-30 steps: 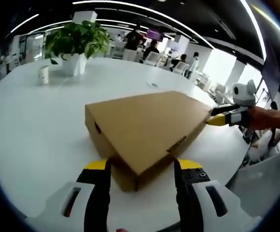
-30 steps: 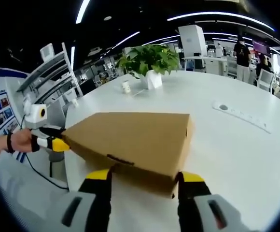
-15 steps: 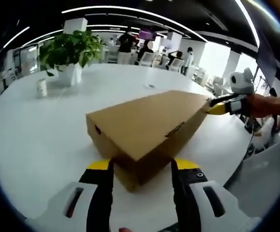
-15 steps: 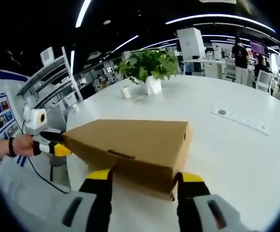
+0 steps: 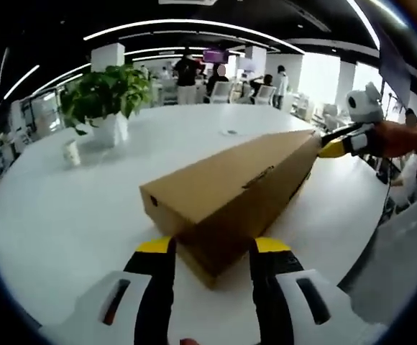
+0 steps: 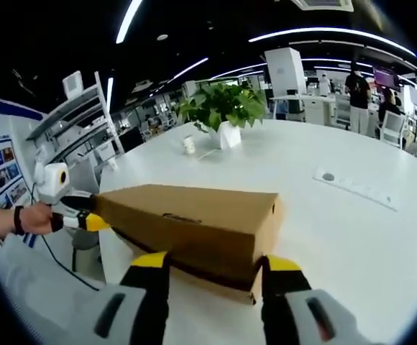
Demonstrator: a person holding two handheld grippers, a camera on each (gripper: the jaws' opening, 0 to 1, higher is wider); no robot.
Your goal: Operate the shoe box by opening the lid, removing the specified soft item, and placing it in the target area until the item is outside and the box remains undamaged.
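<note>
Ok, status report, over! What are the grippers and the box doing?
Left gripper and right gripper at opposite box corners. Box on table, lid lifted a crack. Plant and cup far off.

Right claw straddling shoe box corner; left claw at far end

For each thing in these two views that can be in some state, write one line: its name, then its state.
shoe box: on the white table, lid lifted a crack at the near edge, dark gap under it in the right gripper view.
left gripper: jaws apart, astride one box end.
right gripper: jaws apart, astride the other end.
potted plant: upright.
paper cup: upright.
</note>
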